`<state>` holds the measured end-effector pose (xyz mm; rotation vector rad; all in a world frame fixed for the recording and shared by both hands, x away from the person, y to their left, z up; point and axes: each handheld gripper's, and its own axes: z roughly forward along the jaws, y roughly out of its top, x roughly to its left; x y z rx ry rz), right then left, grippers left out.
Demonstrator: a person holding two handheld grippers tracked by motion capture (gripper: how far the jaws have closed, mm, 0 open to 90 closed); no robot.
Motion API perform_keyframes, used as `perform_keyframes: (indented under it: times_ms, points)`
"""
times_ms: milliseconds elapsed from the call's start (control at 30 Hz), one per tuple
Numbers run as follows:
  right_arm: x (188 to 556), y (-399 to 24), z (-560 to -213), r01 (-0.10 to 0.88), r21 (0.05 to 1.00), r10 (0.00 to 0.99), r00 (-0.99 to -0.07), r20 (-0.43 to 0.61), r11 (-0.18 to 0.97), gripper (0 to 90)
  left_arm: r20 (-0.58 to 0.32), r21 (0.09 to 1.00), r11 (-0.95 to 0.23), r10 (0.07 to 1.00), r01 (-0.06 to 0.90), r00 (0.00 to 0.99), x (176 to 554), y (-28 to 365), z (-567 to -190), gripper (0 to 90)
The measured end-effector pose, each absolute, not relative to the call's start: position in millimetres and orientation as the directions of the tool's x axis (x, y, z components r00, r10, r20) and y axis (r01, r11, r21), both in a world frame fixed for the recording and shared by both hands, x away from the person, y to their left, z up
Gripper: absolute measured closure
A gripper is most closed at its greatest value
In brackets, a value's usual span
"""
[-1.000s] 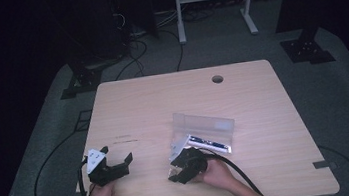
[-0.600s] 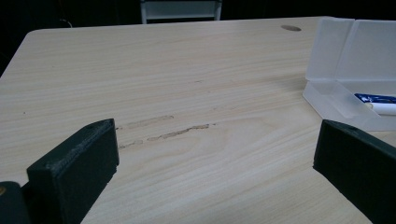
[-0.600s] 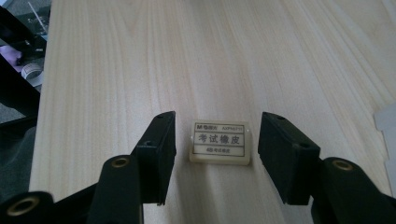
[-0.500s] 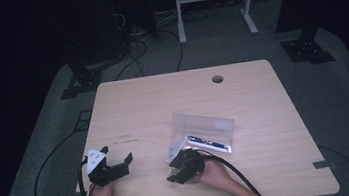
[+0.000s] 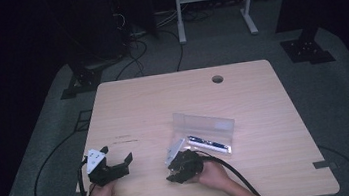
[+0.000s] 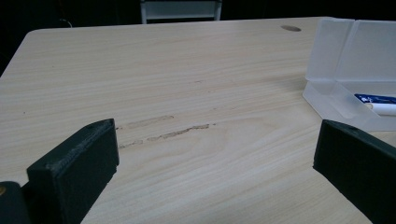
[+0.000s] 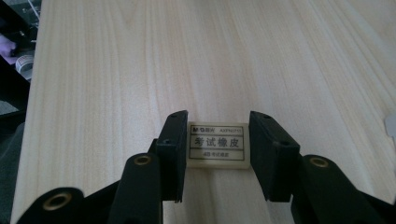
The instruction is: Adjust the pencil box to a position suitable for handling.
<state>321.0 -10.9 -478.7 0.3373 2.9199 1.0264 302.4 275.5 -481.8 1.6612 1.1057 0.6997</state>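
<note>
While the left gripper (image 5: 120, 164) rests near the table's front left edge with its jaws spread wide and nothing between them, the right gripper (image 7: 215, 142) works on an eraser (image 7: 217, 145). That small cream block, printed with a label, lies flat on the table (image 5: 143, 107) straight between the two black jaws, which have just been closing in on it. In the right gripper view the pads sit against, or a hair off, the eraser's short ends; I cannot tell whether they press yet. The gripper points low and nearly level with the tabletop, which suits taking a flat thing by its sides.

Just beyond the right hand (image 5: 211, 174), in the high view, a clear plastic pencil case (image 5: 206, 132) stands open, its lid tilted up and back, with a blue-and-white pen (image 5: 209, 143) lying inside. The open lid leaves the tray free from above, so the eraser probably belongs in there. The left gripper, idle and aimed toward the case, seems kept ready to steady it.
</note>
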Motion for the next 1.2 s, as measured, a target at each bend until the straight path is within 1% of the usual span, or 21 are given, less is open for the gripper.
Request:
perform_keyframes:
  times_ms: [533, 1200]
  points:
    - [323, -15, -471, 0.184, 0.630, 0.209, -0.977, 0.035, 0.755, 58.5, -0.051, 0.934, -0.105, 0.906, 0.341, 0.419, 303, 276, -482, 0.0]
    - [342, -25, -452, 0.199, 0.636, 0.255, -0.967, 0.004, 0.746, 58.6, -0.053, 0.934, -0.104, 0.906, 0.341, 0.419, 303, 276, -482, 0.0]
